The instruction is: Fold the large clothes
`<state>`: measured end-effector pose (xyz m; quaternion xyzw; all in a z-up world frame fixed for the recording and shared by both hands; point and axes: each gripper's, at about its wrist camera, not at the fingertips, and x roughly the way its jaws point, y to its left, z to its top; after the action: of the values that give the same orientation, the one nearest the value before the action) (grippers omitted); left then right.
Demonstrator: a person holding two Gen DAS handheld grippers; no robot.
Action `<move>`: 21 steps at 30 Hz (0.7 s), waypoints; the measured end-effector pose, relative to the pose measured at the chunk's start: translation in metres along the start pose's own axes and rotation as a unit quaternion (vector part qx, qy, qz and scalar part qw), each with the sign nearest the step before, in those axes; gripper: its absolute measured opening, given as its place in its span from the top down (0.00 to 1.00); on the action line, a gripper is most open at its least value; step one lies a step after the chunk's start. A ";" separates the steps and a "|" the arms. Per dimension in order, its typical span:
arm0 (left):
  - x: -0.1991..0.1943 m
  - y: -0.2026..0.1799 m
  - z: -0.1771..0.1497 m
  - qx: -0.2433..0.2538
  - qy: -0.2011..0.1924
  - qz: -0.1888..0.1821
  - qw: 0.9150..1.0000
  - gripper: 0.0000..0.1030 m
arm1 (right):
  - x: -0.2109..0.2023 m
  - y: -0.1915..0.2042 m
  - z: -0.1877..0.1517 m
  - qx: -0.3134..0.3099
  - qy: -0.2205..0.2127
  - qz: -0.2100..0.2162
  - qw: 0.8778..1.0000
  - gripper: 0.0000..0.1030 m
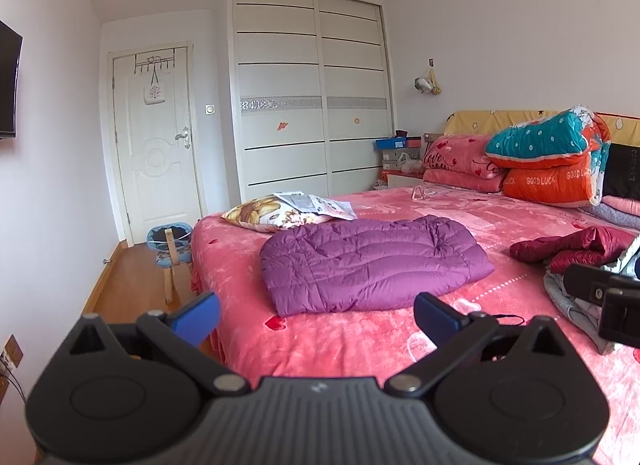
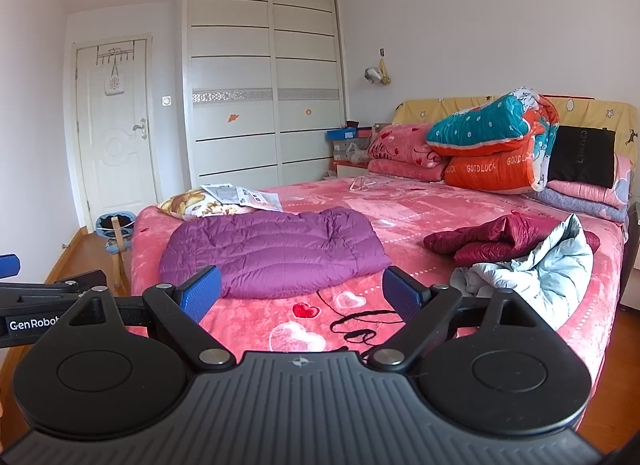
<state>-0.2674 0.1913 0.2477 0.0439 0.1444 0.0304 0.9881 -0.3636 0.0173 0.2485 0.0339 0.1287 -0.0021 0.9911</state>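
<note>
A purple quilted down coat point(image 1: 372, 263) point(image 2: 272, 255) lies folded into a flat bundle on the pink bed point(image 1: 360, 341) point(image 2: 440, 209). To its right lie a crumpled dark red jacket point(image 1: 572, 247) point(image 2: 504, 239) and a pale grey-blue puffy jacket point(image 2: 540, 269). My left gripper point(image 1: 316, 319) is open, hanging in front of the coat above the bed's near edge with nothing between its blue pads. My right gripper point(image 2: 300, 295) is open too, short of the coat, empty. The right gripper's body shows at the right edge of the left wrist view.
A patterned pillow with papers point(image 1: 280, 209) lies behind the coat. Stacked quilts and pillows point(image 2: 492, 145) fill the headboard end. A black cord point(image 2: 360, 325) lies on the bed near me. A wooden stool point(image 1: 170, 253), white door point(image 1: 156, 137) and wardrobe point(image 1: 312, 97) stand beyond.
</note>
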 end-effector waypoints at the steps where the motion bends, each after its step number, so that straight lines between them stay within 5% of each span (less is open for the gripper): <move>1: 0.000 0.000 0.000 -0.001 0.001 0.000 1.000 0.01 | 0.000 0.000 0.000 0.000 0.000 0.000 1.000 0.00; 21: 0.012 0.004 -0.007 -0.003 0.018 0.004 1.000 0.01 | 0.000 -0.014 0.000 -0.009 0.012 0.001 1.000 0.00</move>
<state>-0.2584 0.1963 0.2381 0.0405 0.1623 0.0357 0.9853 -0.3636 0.0038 0.2480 0.0251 0.1406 0.0004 0.9897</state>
